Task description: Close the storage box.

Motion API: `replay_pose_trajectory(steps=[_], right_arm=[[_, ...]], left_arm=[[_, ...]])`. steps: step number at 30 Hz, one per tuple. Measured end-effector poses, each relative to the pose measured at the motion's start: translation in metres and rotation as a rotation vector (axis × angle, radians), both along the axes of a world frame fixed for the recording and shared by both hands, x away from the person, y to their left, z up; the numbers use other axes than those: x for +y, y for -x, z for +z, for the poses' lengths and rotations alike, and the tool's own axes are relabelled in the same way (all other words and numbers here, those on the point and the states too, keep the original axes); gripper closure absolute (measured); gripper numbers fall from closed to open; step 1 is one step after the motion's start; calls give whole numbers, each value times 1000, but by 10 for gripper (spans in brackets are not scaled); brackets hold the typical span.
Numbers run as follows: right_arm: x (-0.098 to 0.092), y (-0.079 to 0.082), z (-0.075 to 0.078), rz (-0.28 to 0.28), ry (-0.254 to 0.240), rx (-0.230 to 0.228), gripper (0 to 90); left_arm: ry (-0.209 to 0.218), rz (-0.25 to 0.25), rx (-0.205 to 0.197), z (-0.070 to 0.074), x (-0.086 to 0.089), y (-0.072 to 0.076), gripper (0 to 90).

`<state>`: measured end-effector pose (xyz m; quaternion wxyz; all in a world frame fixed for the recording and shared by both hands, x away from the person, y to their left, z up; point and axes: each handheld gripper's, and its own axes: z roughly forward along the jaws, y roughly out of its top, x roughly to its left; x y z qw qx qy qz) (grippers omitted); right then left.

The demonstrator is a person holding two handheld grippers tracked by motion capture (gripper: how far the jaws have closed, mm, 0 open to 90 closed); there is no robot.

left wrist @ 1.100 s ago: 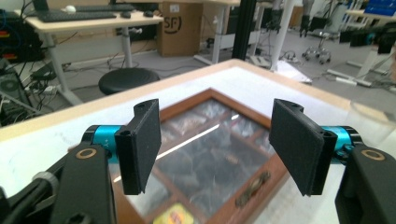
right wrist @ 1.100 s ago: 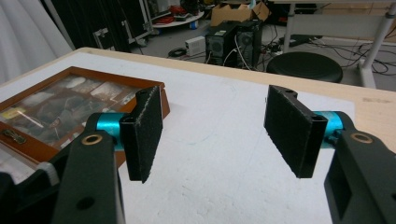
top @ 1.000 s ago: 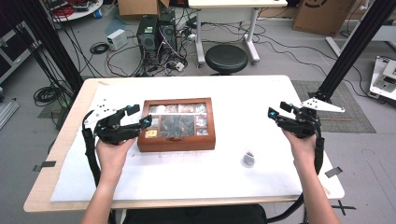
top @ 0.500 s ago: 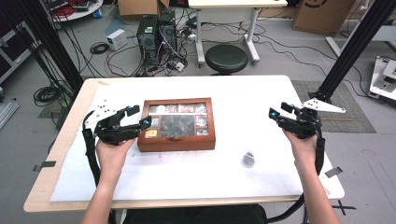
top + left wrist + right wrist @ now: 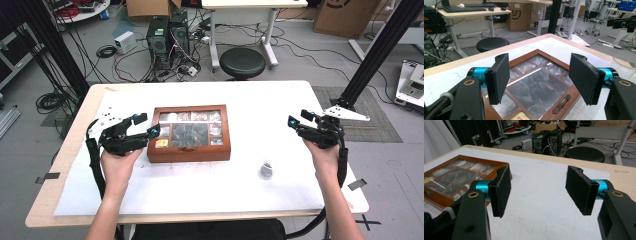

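A wooden box (image 5: 190,154) with a glass lid over several compartments lies in the middle of the white-topped table (image 5: 280,105). My left gripper (image 5: 148,125) stands open at the box's left end, pointing at it. In the left gripper view the jaws (image 5: 540,77) straddle the lid from above without touching it, and the box frame (image 5: 574,93) carries a brass latch (image 5: 561,104). My right gripper (image 5: 299,118) hovers open over bare table at the right, apart from the box (image 5: 439,195), with nothing between its pads (image 5: 537,190). A small clear packet (image 5: 265,171) lies near the front.
A black stool (image 5: 242,61) and computer towers (image 5: 167,35) stand on the floor beyond the far edge. A black frame post (image 5: 372,50) rises at the right. Tape marks (image 5: 358,184) sit on the table's side edges.
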<state>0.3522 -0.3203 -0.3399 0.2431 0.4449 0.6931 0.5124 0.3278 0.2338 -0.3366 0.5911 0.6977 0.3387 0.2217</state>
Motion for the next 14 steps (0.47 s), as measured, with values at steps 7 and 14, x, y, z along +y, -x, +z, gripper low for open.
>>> replay_pose_trajectory(steps=[7,14], right_arm=[[0,0,0,0,-1,1,380],[0,-1,-1,2,0,2,377]], left_arm=[[5,4,2,0,2,0,332],[6,10,-3,0,3,0,332]])
